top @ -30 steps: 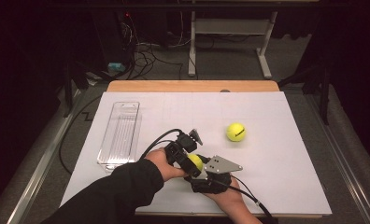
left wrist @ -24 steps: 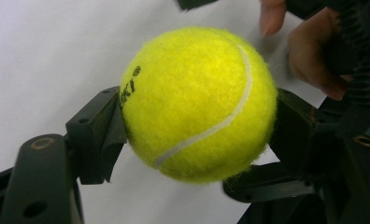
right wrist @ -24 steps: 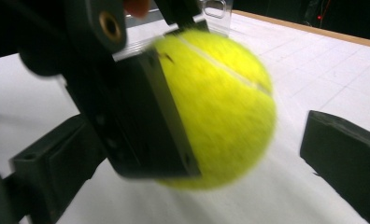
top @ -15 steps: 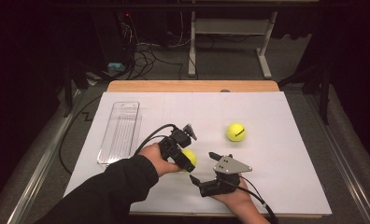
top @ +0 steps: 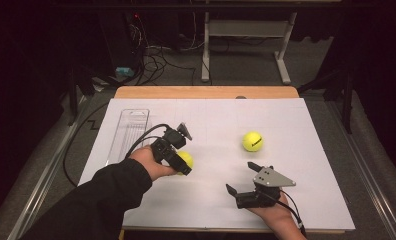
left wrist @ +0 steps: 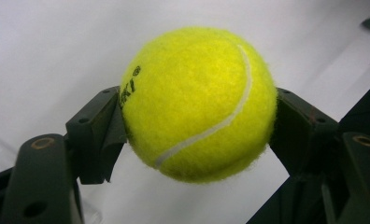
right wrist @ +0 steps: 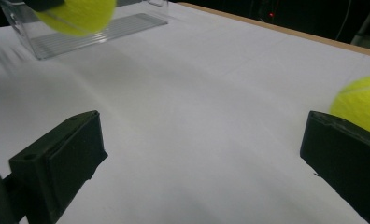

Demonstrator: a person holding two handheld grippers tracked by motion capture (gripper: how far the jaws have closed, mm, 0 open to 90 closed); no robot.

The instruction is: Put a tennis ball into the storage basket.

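High view is showing the left gripper (top: 182,161) clamping a yellow tennis ball (top: 185,160) and carrying it above the white table cover (top: 296,130), between the clear plastic tray (top: 131,131) at the left and the right gripper (top: 240,178) near the front edge. Left gripper view is confirming the grip: both black jaws are pressing on opposite sides of the ball (left wrist: 198,103), which is hanging clear of the surface. Right gripper view is showing its jaws spread wide with nothing between them, after just opening, and a second tennis ball (right wrist: 360,105) lying just beyond one jaw. Judging by this, the carrying step is under way; the next move is likely calling for bringing the held ball over the tray and lowering it inside before releasing.
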